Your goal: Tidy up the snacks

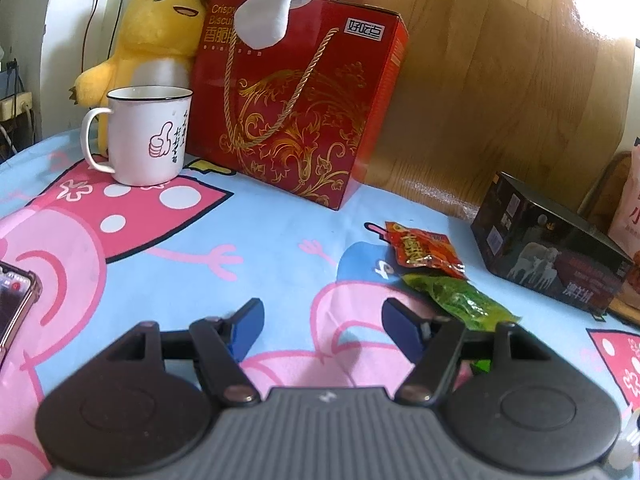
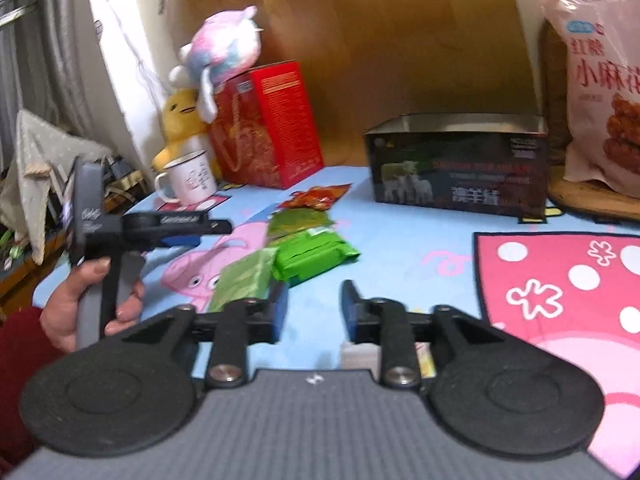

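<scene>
Several snack packets lie on the cartoon tablecloth (image 2: 420,248): a red packet (image 2: 316,196), a dull green one (image 2: 300,220), a bright green pack (image 2: 312,254) and a pale green packet (image 2: 244,280). In the left wrist view the red packet (image 1: 424,250) and a green packet (image 1: 460,300) lie just right of my left gripper (image 1: 323,326), which is open over bare cloth. My right gripper (image 2: 314,308) is open too, with nothing between its fingers and the pale green packet beside its left finger. A hand (image 2: 88,300) holds the left gripper (image 2: 216,227) at the left.
An open dark box (image 2: 460,168) stands behind the packets, with a pink snack bag (image 2: 604,88) to its right. At the back left are a red biscuit box (image 1: 296,112), a white mug (image 1: 148,136) and a yellow plush (image 1: 148,40). A phone (image 1: 16,304) lies at the left edge.
</scene>
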`<state>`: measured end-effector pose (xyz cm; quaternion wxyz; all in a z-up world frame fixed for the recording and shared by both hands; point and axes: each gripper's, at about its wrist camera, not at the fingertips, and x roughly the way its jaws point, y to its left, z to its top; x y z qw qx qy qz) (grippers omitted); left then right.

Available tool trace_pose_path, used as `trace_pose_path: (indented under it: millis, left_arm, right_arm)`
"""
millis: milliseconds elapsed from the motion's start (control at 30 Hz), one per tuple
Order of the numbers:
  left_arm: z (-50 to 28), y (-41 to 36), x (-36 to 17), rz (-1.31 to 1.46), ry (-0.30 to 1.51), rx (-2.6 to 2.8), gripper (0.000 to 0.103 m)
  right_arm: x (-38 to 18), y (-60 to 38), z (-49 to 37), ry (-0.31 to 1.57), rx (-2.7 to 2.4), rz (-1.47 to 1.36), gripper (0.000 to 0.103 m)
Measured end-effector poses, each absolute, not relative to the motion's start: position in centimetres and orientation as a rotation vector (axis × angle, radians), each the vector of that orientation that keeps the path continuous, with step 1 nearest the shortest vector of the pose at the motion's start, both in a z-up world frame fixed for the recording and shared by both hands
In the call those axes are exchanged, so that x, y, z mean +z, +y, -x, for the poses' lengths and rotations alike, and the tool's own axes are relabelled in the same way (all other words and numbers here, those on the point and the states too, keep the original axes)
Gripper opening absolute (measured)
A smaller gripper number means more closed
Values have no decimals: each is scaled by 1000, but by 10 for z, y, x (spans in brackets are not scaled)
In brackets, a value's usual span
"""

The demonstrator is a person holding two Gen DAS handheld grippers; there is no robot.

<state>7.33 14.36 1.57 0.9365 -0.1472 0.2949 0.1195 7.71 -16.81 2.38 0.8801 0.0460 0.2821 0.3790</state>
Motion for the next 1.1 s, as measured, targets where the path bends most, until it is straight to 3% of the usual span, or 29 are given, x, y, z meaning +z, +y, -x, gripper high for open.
trace_pose_path:
  millis: [300,400,500,533,600,667,967,1033,1100]
  left_arm:
    - [-76,138,14,254,618,263,67]
    - [-77,136,14,237,622,269,67]
    - [-77,135,14,227,626,274,67]
    - [-78,135,14,225,627,275,67]
    - [-79,134,14,218,631,281,67]
    - [-80,133,14,207,635,285,67]
    - [-83,129,13,164,648,305,67]
    - [-83,129,13,161,648,304,67]
    - [-83,129,13,162,649,310,67]
  right_arm:
    - [7,-141,-58,670,870,-73,42]
    - [5,-133,-57,690,879,-75,53]
    - [5,-127,-56,689,881,-67,54]
    - [6,-125,-57,689,877,-66,58]
    - [6,-119,-58,689,861,-70,76]
    - [7,-112,-60,676,851,-51,84]
    - [4,-77,-66,612,827,138,88]
    - [4,-72,-70,619,820,150,86]
    - [3,-69,-73,624,821,153,77]
